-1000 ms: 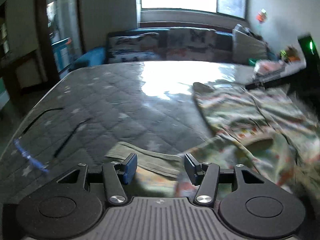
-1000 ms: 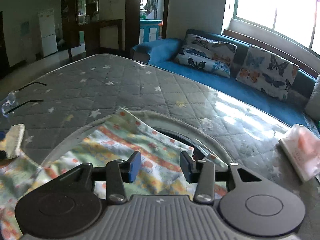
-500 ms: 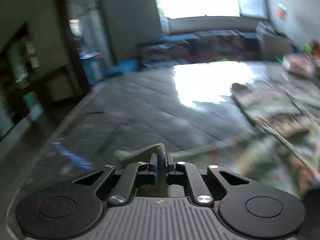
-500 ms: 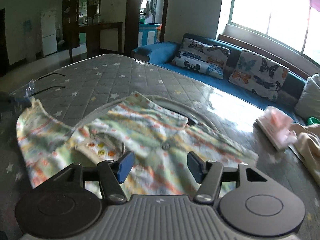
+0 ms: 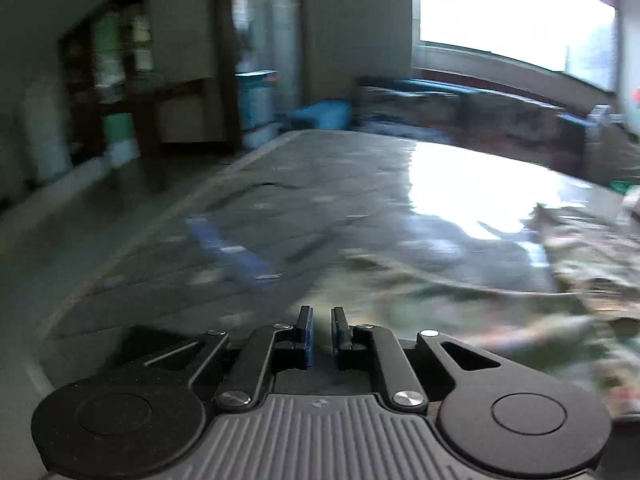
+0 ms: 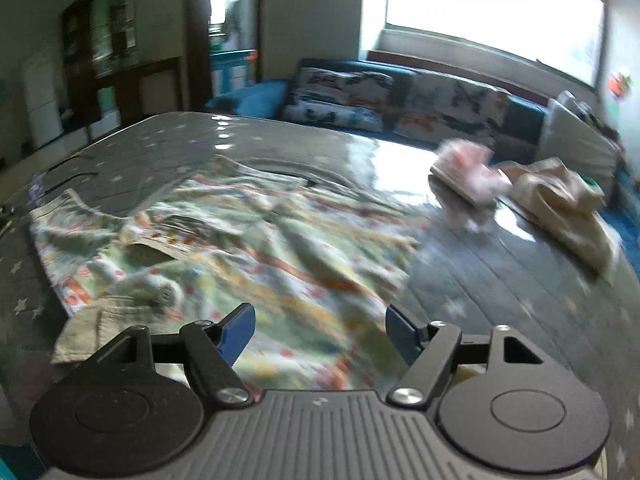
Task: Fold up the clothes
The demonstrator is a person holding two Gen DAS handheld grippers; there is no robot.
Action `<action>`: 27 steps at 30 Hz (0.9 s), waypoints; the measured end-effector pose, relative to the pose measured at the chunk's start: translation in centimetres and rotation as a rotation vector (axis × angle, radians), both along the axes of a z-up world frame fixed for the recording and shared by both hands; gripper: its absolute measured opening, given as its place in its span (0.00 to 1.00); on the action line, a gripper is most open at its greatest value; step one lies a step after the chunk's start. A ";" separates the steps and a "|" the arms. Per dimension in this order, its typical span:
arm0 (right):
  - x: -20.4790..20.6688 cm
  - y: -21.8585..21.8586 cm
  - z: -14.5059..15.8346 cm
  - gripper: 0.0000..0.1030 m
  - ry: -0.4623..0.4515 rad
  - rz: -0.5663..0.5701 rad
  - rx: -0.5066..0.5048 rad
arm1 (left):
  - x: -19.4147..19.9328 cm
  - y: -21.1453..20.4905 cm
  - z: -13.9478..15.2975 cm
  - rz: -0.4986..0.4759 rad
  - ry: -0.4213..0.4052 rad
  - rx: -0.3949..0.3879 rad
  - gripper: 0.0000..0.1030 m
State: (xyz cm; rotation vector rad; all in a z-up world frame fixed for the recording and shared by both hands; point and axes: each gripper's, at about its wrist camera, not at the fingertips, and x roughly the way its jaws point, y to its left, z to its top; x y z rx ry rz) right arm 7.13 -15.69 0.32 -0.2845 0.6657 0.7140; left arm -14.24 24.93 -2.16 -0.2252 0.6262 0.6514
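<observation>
A green, white and orange patterned garment (image 6: 248, 240) lies spread on the dark quilted table (image 6: 160, 136). In the left wrist view its blurred cloth (image 5: 460, 292) runs from the right toward my left gripper (image 5: 322, 332). That gripper's blue pads stand almost together, and the thin gap seems to hold the sleeve end. My right gripper (image 6: 320, 320) hovers wide open over the garment's near edge with nothing between its fingers. A grey-green cuff (image 6: 92, 332) lies just left of the right gripper. Motion blur smears both views.
A pink packet (image 6: 468, 176) and a crumpled beige cloth (image 6: 560, 208) lie at the table's far right. A blue strip (image 5: 232, 248) and thin black lines (image 5: 256, 186) lie on the left part. A blue sofa with cushions (image 6: 400, 108) stands behind. The table's left edge (image 5: 132, 240) is near.
My left gripper closed on the sleeve end a second ago and has swung left with it. My right gripper has drawn back and opened wider. The garment now lies more spread out.
</observation>
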 end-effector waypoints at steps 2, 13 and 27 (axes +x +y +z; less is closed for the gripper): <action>0.1 -1.2 -0.6 0.73 0.017 -0.040 0.004 | 1.9 -0.7 -0.5 -0.092 0.000 -0.028 0.11; 0.5 -7.5 -4.6 0.74 0.077 -0.219 -0.010 | 5.9 -1.5 -3.2 -0.155 0.119 0.213 0.16; 2.8 -15.8 -5.1 0.67 0.030 -0.469 -0.008 | 8.2 0.3 -4.1 -0.125 0.179 0.307 0.13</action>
